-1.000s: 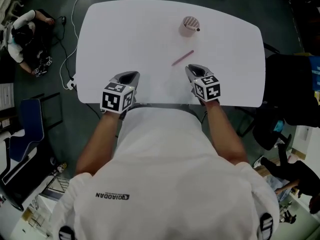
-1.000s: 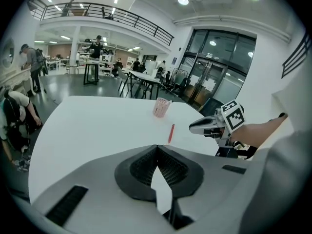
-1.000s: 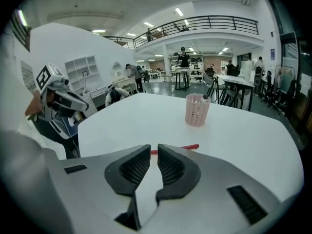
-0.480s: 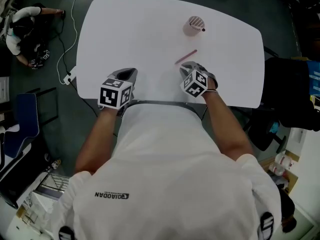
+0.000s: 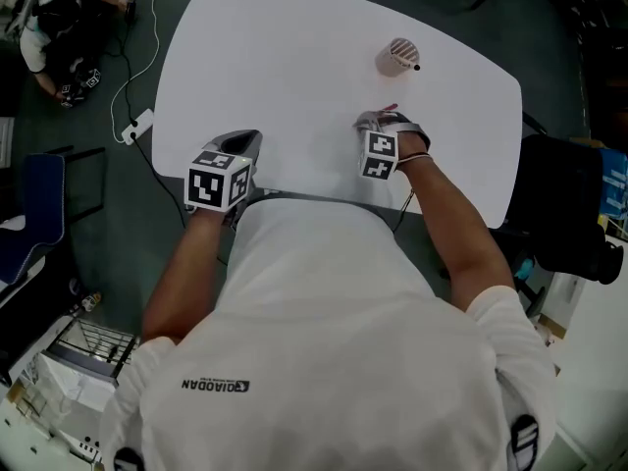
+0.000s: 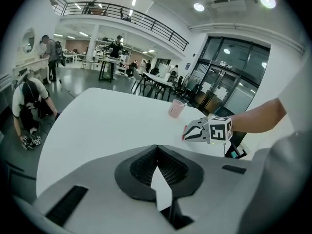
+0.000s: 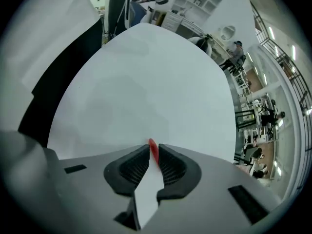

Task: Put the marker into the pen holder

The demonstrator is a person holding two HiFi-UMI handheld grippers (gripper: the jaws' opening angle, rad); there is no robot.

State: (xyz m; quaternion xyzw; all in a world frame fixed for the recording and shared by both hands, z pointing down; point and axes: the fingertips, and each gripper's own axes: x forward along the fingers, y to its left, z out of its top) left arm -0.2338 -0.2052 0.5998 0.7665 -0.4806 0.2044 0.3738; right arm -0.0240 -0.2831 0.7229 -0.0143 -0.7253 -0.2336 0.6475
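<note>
**At the table's near edge: right gripper reaches the marker**

Across the white table [image 5: 294, 37], little has shifted in the last second except on the person's right side. The right forearm has stretched forward and the right gripper [image 5: 383, 116], which was resting back by the near edge and well short of the marker [image 7: 152, 150], has travelled up to it and rolled over, so its marker cube now faces another way. The left gripper [image 5: 245, 137] is parked where it was at the near edge. Its jaws are together at the tips, with nothing between them.

That advance matters for the task. The marker used to lie in full view between the gripper and the holder. Now, from the head view, only its pink tip shows past the right gripper's fingers. In the right gripper view the red barrel lies on the table in the gap at the jaw tips. Those jaws are opening around it, and I judge it is not yet pinched or lifted. The grasp seems to be the step in hand, with the carry to the holder yet to come.

The pen holder [image 5: 397, 59], a small pink ribbed cup, stands upright further out on the table, clear of the gripper and apparently unmoved. Something small and dark shows at its rim, but I cannot tell what it is or what else the cup holds. The marker is certainly not in it yet.
</note>
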